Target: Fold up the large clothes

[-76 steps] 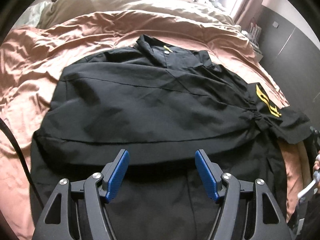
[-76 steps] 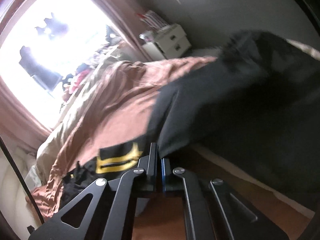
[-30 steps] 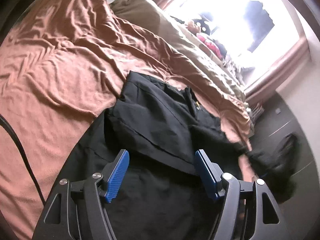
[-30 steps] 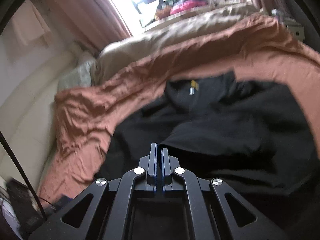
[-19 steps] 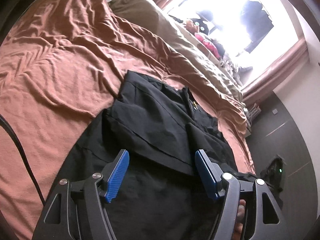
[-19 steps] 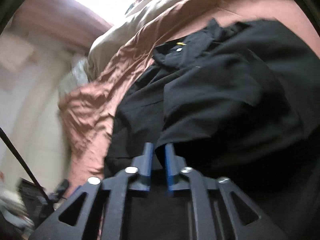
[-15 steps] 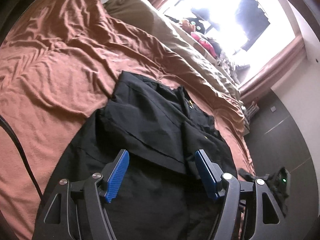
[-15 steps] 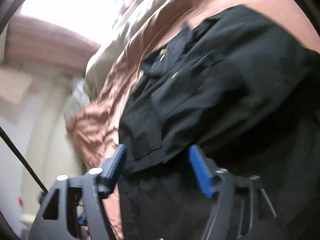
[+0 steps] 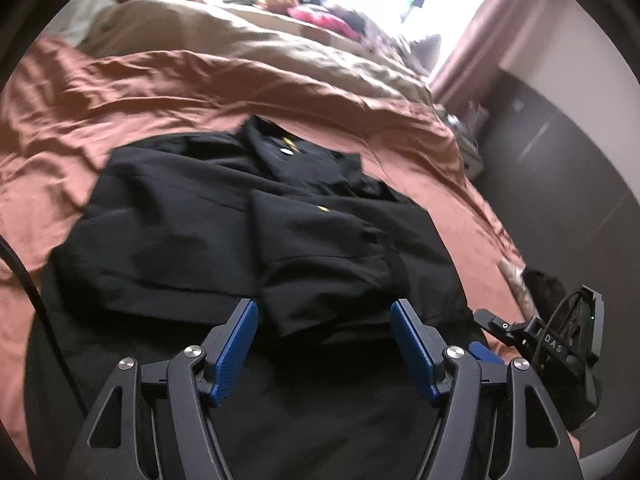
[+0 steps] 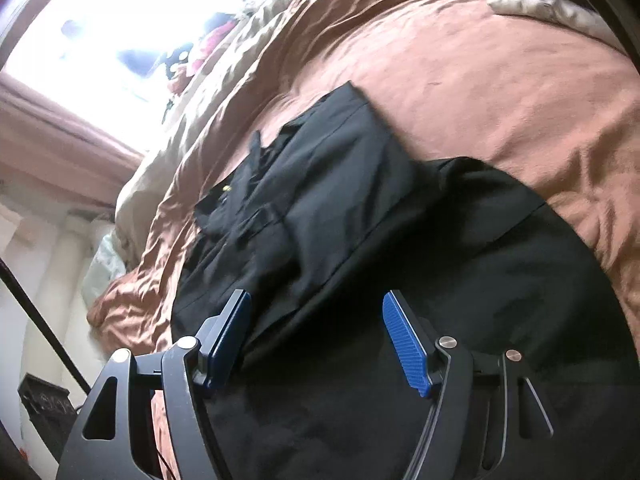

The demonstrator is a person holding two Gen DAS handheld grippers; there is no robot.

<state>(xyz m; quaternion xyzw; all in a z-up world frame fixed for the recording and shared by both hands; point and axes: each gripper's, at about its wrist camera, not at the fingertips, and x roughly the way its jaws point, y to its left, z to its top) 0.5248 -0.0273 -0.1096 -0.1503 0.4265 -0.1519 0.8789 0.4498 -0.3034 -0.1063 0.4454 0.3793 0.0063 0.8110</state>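
We have a large black shirt-like garment with a collar and small yellow marks (image 9: 256,248) lying flat on the bed, on a wrinkled rust-orange bedsheet (image 9: 100,92). Both sleeves look folded in over the chest, so it sits as a rough rectangle, collar end far from us, hem end near us and under both tools.

Left tool (image 9: 324,344): blue pads spread, nothing between them, hovering above the near part of the garment. Right tool (image 10: 316,340): also spread and empty, just over the black cloth on its side; its jaws have just been opening, and no cloth sits between them.

Step in hand, as we judge it: sleeves done, next is the lengthwise fold, hem up toward the collar. To do it well, we suggest each tool take one hem corner, pinch through all layers, lift both together and level, then lay the hem just short of the collar so the folded sleeves do not slide out. Cloth looks thin and slippery, so a shallow pinch may drop it. Smooth the folded sleeve edge (image 9: 320,304) first if it bunches.

Containers: none visible in either view. Far end of the bed has a beige duvet (image 9: 240,32) and blurry clutter by the window; we cannot tell what it is.
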